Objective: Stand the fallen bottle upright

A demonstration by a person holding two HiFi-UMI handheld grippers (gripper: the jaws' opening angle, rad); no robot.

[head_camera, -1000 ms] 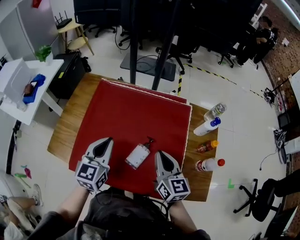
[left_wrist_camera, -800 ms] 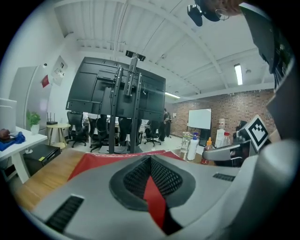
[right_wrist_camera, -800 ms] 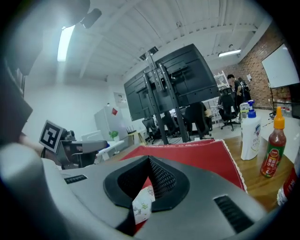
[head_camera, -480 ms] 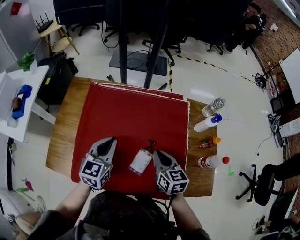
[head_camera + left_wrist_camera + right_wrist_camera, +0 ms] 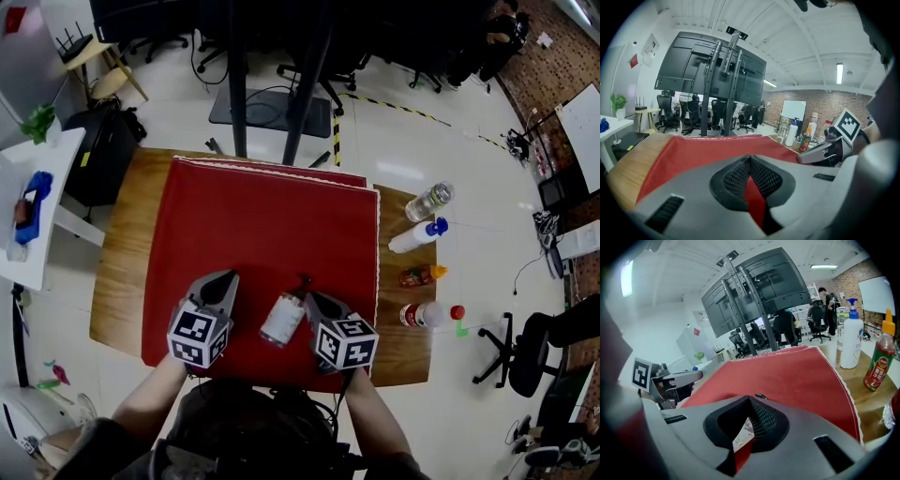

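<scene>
Head view shows the fallen bottle (image 5: 283,318) lying on the red cloth (image 5: 262,216), long axis pointing away (pump end far, slightly right), between the left gripper (image 5: 225,278) and right gripper (image 5: 313,298), each with jaws pressed together.

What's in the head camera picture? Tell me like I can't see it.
A small clear pump bottle lies on its side on a red cloth over a wooden table, between the left claw and the right claw, both shut and holding nothing. Four other bottles stand on the bare wood at the right.
</scene>
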